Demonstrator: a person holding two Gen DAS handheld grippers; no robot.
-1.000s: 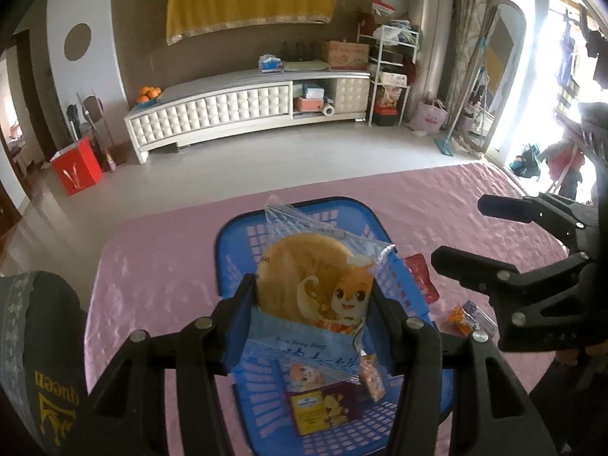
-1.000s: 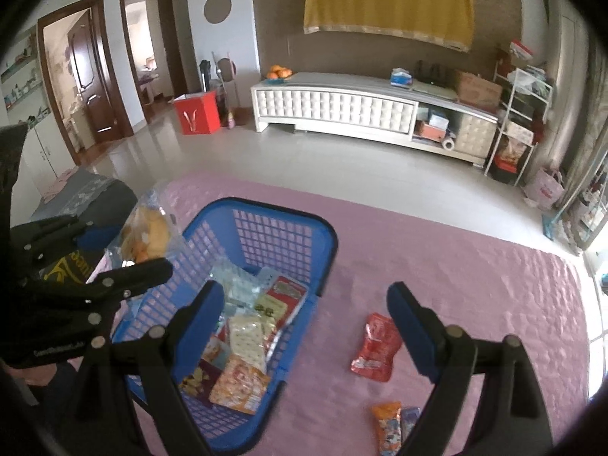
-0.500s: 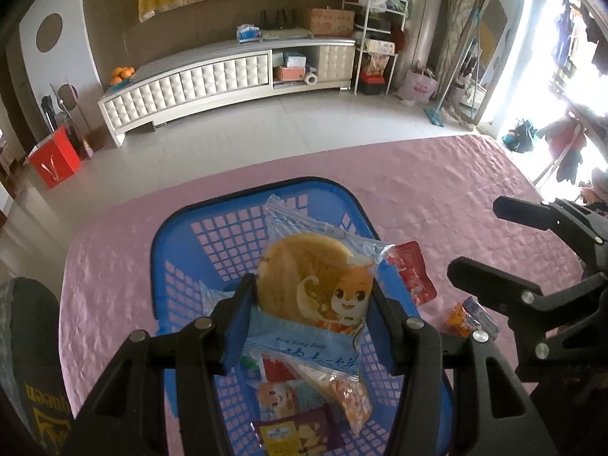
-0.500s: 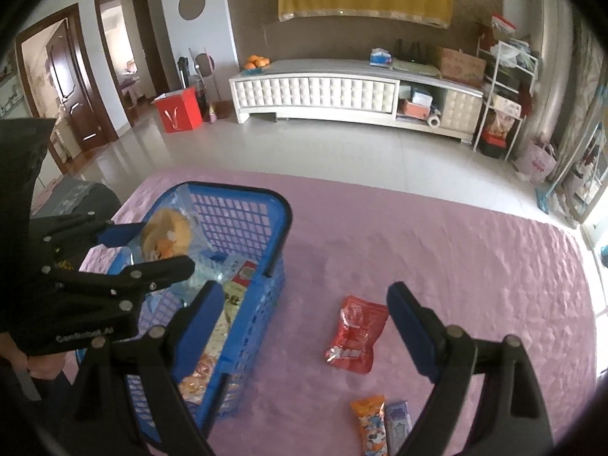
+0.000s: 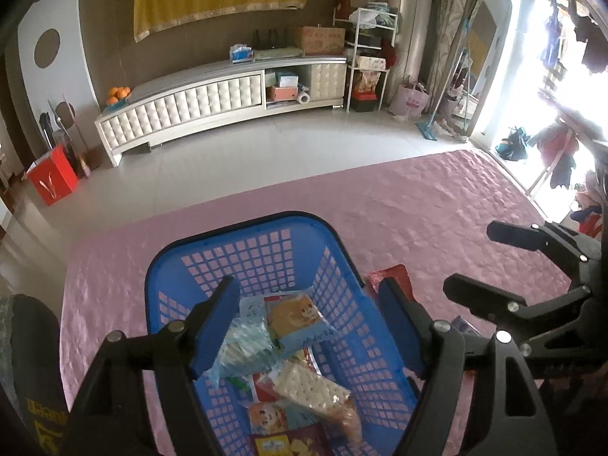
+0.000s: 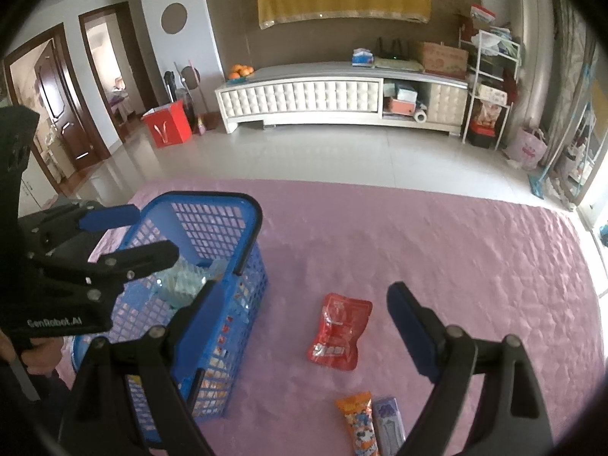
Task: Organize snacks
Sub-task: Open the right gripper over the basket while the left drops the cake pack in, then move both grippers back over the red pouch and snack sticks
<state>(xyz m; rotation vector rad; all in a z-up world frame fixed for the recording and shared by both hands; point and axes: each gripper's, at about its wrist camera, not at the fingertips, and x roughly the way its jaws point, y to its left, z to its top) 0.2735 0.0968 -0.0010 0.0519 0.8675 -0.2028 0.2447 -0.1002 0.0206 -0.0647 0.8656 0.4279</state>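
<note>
Left wrist view: left tongs [image 5: 307, 319] above blue basket [image 5: 243, 243], jaws opening, nothing gripped; bun packet [image 5: 300, 323] lying loose in basket on top of cracker pack [image 5: 311, 383] and other snacks. Right wrist view: right tongs [image 6: 304, 323] wide open and empty, just right of basket. Red pouch [image 6: 338, 332] on pink table cover [image 6: 437, 250] right of basket; orange packet [image 6: 359, 423] and purple packet [image 6: 387, 421] nearer camera, side by side.

Black hand-held gripper [image 5: 307, 323] w/ blue pads, silver screws, white "GenRobot.AI" mark on side
</note>
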